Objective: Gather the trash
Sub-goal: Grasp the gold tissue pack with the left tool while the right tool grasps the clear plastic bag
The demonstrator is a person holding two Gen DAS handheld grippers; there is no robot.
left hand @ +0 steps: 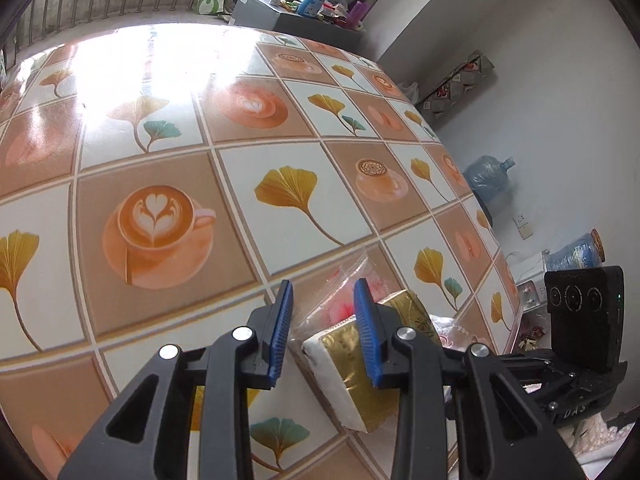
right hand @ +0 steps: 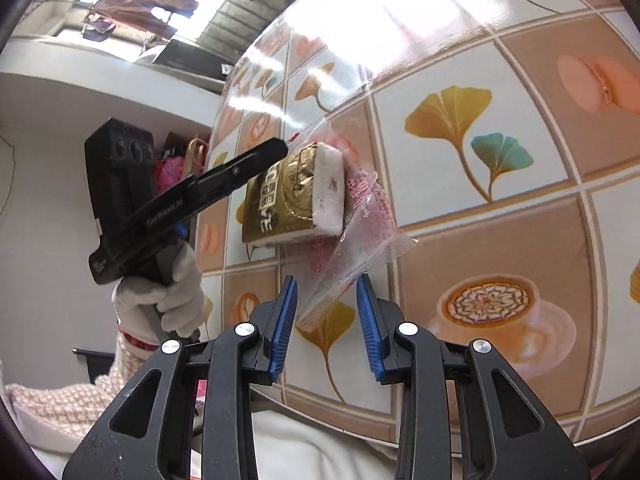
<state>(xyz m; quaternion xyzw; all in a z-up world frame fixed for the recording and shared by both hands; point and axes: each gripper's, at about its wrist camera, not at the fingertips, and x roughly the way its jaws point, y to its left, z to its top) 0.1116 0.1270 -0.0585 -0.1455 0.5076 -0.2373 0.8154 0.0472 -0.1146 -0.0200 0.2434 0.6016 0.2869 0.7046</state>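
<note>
A gold-and-white tissue pack (left hand: 344, 376) lies on a clear plastic bag with pink print (left hand: 340, 280) near the table's edge. My left gripper (left hand: 323, 292) is shut on the pack, its blue pads on either side of the white end. From the right wrist view, one left finger (right hand: 272, 150) rests along the pack's gold face (right hand: 288, 192), and a white-gloved hand (right hand: 160, 300) holds that gripper. My right gripper (right hand: 326, 280) stands open. A loose corner of the bag (right hand: 360, 236) sits between its pads without being pinched. The right gripper's black body (left hand: 580, 312) shows at the far right.
The table (left hand: 160, 200) wears a glossy cloth printed with coffee cups and ginkgo leaves. Its edge curves down the right side. Beyond it, water jugs (left hand: 488, 176) stand by the wall. A cluttered low stand (left hand: 296, 4) is at the far end. Pale clothing (right hand: 320, 440) fills the near edge.
</note>
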